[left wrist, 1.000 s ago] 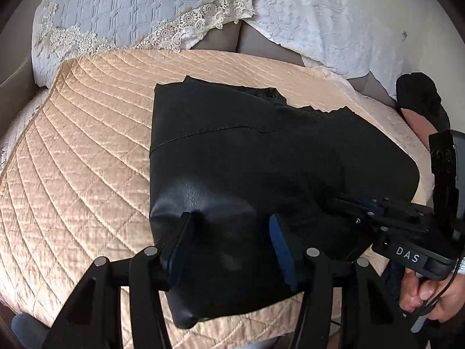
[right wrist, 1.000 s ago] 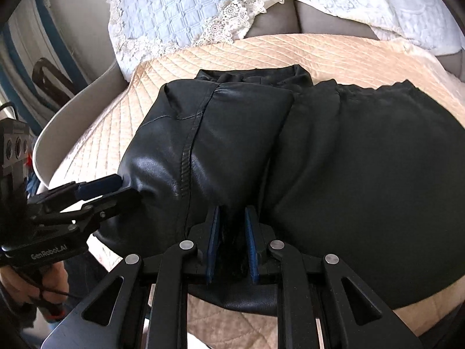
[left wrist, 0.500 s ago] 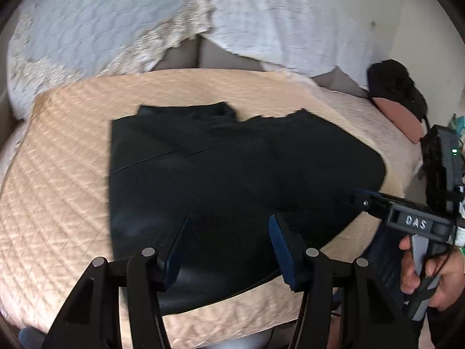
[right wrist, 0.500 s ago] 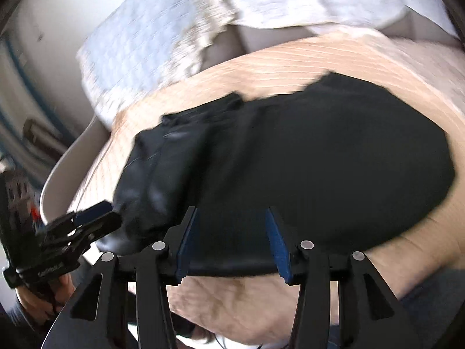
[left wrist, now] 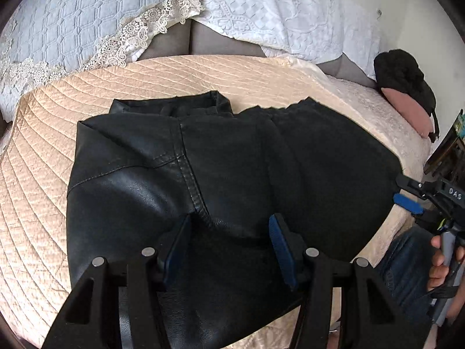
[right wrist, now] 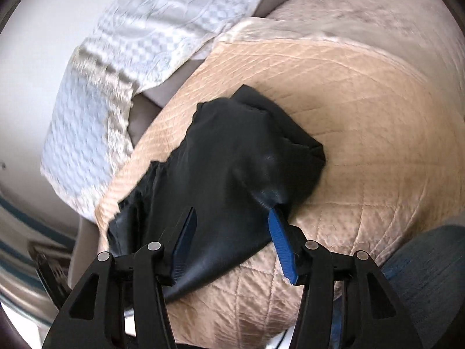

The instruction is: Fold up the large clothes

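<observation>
**Both grippers open over the jacket**

The black jacket (left wrist: 232, 174) lies folded on the quilt (left wrist: 43, 174), directly ahead of the left gripper (left wrist: 229, 244), whose jaws gape and hold nothing. The right gripper (right wrist: 232, 241) is also spread wide, empty, at the jacket's edge.

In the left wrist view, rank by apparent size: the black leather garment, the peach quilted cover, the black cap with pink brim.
1 and 2. Peach quilted cover and black leather garment: not ranked, since the garment hides much of the cover and lies nearer the camera.
3. Black cap with pink brim: clearly smallest, though farthest away.
</observation>
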`<action>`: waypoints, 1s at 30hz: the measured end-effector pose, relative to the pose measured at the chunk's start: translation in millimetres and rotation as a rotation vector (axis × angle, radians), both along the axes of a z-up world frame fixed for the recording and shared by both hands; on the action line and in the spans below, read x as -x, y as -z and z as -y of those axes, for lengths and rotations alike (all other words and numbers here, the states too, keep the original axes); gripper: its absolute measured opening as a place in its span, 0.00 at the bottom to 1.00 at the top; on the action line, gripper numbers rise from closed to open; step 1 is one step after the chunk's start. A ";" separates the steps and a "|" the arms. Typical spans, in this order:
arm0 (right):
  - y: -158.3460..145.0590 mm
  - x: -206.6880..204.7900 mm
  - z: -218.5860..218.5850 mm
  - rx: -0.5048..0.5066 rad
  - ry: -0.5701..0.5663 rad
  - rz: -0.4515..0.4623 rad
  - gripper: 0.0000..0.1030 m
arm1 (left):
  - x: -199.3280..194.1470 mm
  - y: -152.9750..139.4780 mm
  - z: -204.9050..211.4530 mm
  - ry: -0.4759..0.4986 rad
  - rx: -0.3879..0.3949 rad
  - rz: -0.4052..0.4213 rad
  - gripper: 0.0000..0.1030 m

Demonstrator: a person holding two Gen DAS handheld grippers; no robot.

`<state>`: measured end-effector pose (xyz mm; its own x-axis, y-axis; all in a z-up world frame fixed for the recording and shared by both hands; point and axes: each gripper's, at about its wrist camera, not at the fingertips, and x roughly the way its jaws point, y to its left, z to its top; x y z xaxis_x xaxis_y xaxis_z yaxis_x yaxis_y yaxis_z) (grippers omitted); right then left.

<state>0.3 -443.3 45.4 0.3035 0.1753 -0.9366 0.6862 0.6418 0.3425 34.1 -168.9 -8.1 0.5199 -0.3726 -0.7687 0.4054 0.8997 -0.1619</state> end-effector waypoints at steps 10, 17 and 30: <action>-5.1 10.8 4.7 0.017 0.094 0.002 0.63 | -22.9 -1.2 -2.8 -0.045 -0.005 0.018 0.55; 18.7 1.2 23.0 0.025 0.116 -0.005 0.67 | -32.0 8.7 3.0 -0.043 -0.014 0.012 0.55; 34.4 -21.5 30.2 0.075 0.115 0.021 0.54 | -38.5 20.1 10.6 -0.072 -0.024 0.016 0.56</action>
